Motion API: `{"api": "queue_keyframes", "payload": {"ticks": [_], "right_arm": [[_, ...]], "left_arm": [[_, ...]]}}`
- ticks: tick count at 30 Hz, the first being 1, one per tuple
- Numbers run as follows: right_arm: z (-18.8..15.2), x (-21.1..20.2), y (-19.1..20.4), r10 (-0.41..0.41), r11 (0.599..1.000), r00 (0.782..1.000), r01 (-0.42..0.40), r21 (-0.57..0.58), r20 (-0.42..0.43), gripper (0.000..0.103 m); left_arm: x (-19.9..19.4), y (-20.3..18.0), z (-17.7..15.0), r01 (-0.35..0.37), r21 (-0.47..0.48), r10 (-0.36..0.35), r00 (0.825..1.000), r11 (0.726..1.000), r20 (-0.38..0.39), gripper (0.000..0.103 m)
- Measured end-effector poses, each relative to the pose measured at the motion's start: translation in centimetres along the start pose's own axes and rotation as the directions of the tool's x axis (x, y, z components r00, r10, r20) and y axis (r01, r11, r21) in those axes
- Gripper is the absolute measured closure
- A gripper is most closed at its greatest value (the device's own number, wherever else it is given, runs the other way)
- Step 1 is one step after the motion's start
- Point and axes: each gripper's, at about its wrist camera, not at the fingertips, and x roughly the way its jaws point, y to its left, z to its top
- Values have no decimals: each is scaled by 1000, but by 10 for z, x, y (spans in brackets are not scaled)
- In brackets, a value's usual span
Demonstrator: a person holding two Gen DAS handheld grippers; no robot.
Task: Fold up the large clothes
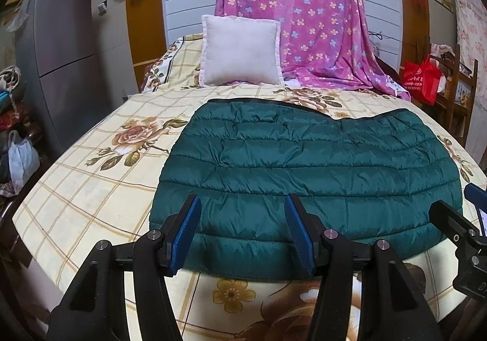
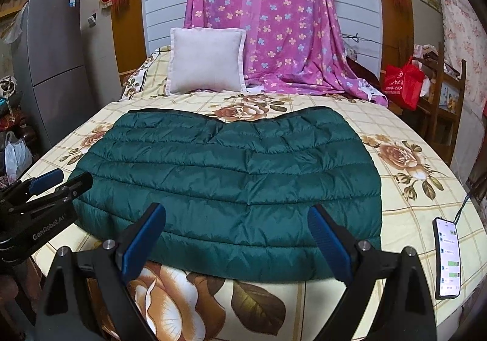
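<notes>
With both your left claw [image 1: 243,231] and right claw [image 2: 237,237] wide and empty, the slippery puffy jacket [image 2: 231,188] may slide off the pads if you pinch only 1 layer at its near hem.

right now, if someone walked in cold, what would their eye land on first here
First the dark green quilted jacket, lying folded flat across the middle of the flowered bed sheet, with both open grippers, left and right, held above its near edge. Behind it a pink flowered cloth drapes over something at the head of the bed, beside a pale cushion. A lit phone lies at the bed's right edge.
</notes>
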Motion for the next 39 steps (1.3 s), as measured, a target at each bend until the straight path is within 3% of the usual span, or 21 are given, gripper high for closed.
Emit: {"api": "queue_keyframes", "payload": {"ticks": [39], "right_arm": [[-2, 10, 5, -5, 1000, 1000, 5, -3, -17, 7]], "left_arm": [[3, 1, -3, -1, -13, 1, 1000, 1000, -6, 65]]}}
